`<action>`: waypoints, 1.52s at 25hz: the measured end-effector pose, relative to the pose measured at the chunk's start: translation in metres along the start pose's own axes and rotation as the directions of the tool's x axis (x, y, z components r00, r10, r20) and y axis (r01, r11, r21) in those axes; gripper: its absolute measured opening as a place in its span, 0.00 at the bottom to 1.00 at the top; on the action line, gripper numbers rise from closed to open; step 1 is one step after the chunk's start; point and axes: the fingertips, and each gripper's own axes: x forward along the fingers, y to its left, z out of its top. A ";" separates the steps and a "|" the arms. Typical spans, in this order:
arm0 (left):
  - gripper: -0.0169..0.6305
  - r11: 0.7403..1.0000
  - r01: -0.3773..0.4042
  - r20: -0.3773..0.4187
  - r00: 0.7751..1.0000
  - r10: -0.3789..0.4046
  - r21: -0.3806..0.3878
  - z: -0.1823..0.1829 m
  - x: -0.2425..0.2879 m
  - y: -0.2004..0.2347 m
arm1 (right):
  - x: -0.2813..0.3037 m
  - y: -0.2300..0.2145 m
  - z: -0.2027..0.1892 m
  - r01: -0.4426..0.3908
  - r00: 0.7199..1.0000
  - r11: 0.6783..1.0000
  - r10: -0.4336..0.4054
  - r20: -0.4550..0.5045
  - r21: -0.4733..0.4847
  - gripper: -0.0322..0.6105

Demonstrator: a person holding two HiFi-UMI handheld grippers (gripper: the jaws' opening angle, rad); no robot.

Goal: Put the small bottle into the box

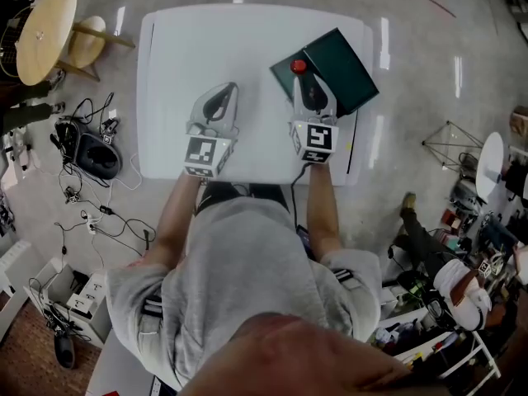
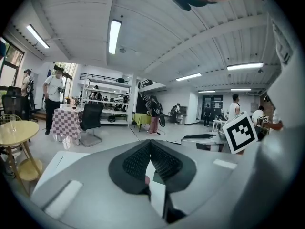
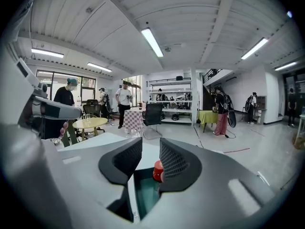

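The small bottle (image 1: 299,67) shows its red cap at the left corner of the dark green box (image 1: 351,68), which lies at the far right of the white table (image 1: 181,48). My right gripper (image 1: 308,81) reaches over that corner. In the right gripper view the bottle (image 3: 157,171) stands low against the right jaw's inner side, over the box's teal surface (image 3: 145,194). The right gripper (image 3: 150,149) has a clear gap between its jaws and is open. My left gripper (image 1: 219,97) rests over the table's middle, apart from the box. The left gripper (image 2: 149,144) is shut, with its tips meeting.
A thin black strip (image 1: 354,143) runs along the table's right side. Beside the table on the left stand a round wooden table (image 1: 43,31) and a stool (image 1: 87,40). Cables and a black device (image 1: 95,155) lie on the floor. People stand far off in the hall.
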 end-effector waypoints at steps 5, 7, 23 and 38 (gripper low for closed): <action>0.04 1.000 0.011 0.027 1.000 -0.011 0.015 0.013 -0.016 -0.003 | -0.021 0.012 0.018 0.011 0.999 1.000 -0.011 0.035 -0.002 0.19; 0.05 1.000 0.016 0.033 0.999 -0.017 0.014 0.014 -0.023 -0.002 | -0.030 0.018 0.023 0.017 0.999 1.000 -0.017 0.043 -0.006 0.16; 0.05 0.990 0.121 0.063 0.990 -0.125 0.066 0.033 -0.071 0.001 | -0.087 0.068 0.043 0.114 0.988 0.993 -0.115 0.099 0.014 0.08; 0.05 0.973 0.210 0.069 0.974 -0.217 0.097 0.032 -0.110 0.007 | -0.126 0.110 0.038 0.200 0.974 0.980 -0.201 0.106 0.016 0.05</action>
